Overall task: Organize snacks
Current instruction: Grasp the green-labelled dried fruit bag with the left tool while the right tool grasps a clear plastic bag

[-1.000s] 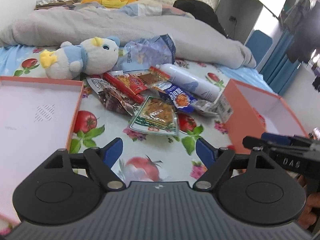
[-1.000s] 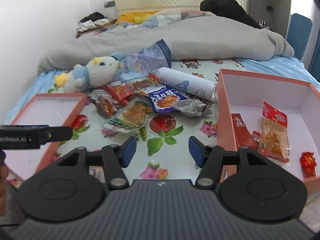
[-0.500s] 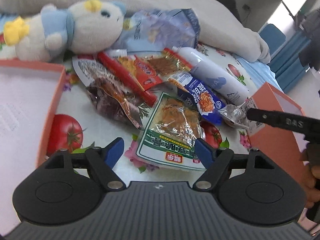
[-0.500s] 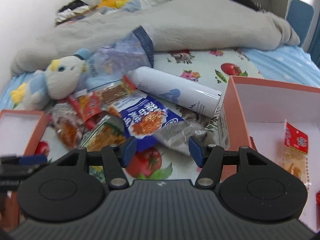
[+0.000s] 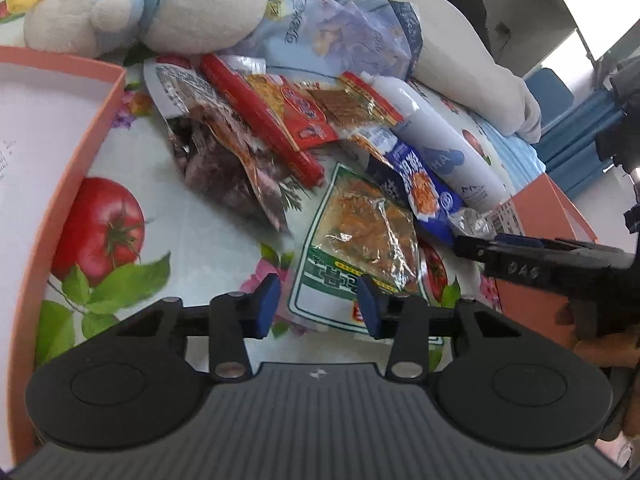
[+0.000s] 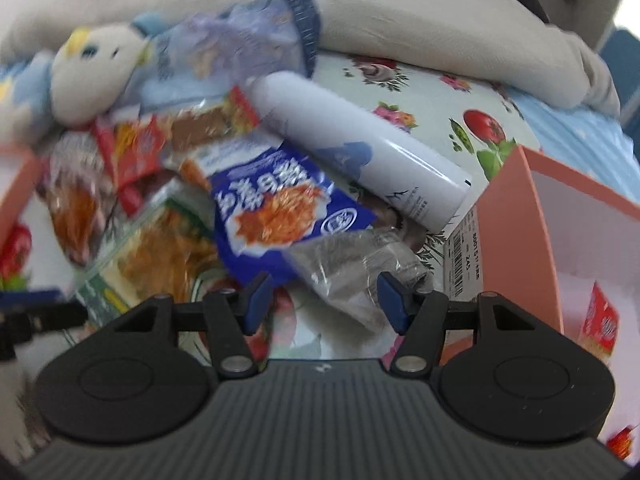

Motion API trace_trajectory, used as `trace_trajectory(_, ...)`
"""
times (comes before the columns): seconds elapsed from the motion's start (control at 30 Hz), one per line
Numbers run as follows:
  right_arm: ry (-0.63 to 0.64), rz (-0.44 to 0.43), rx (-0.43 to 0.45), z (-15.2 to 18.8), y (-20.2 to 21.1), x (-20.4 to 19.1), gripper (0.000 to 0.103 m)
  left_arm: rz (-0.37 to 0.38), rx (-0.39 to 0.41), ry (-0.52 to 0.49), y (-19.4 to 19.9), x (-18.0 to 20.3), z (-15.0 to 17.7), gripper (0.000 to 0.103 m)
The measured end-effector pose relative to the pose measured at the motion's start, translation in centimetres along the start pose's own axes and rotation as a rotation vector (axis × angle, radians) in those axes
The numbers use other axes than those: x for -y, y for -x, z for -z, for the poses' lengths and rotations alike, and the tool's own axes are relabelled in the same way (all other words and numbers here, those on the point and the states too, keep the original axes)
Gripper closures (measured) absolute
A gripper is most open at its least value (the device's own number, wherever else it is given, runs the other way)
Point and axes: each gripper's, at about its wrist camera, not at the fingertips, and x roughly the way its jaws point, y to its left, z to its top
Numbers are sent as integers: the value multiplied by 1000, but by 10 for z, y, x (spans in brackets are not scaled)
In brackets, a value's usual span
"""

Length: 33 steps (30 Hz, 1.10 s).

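A pile of snack packets lies on the fruit-print sheet between two orange boxes. My left gripper (image 5: pixel 318 308) is open, its fingers on either side of the near edge of a green-bordered packet (image 5: pixel 360 248). My right gripper (image 6: pixel 324 300) is open, its fingers around the clear crinkled end (image 6: pixel 352 268) of a blue packet (image 6: pixel 276 208). The blue packet also shows in the left wrist view (image 5: pixel 420 184). A red stick packet (image 5: pixel 260 116) and a dark dried-fruit bag (image 5: pixel 224 164) lie to the left. The right gripper also shows in the left wrist view (image 5: pixel 480 246).
A white spray can (image 6: pixel 360 152) lies behind the packets. A plush toy (image 5: pixel 160 4) and a pale blue bag (image 5: pixel 340 36) lie at the back. The left orange box (image 5: pixel 76 168) is empty. The right orange box (image 6: pixel 516 224) holds red packets (image 6: pixel 600 320).
Both grippers have moved forward and down onto the pile. The left one has narrowed over the green-bordered packet's edge. The right one now straddles the blue packet's clear end.
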Motion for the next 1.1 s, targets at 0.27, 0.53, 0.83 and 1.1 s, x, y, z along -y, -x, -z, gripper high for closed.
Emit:
trace_trajectory(0.27,102,102,36,19,-10,-4,85,-25,3,9,3,6,18,98)
trace_trajectory(0.53,96,91,101,36,24,-11,92,-34,38,-27,23,18,42,102)
trace_trajectory(0.83,134,19,128,86,76,-30,93,-60,66,-25,73,10,80,103)
trace_trajectory(1.1,161,-66,142,125,117,-52,93,-112,87,-26,122,3,115,103)
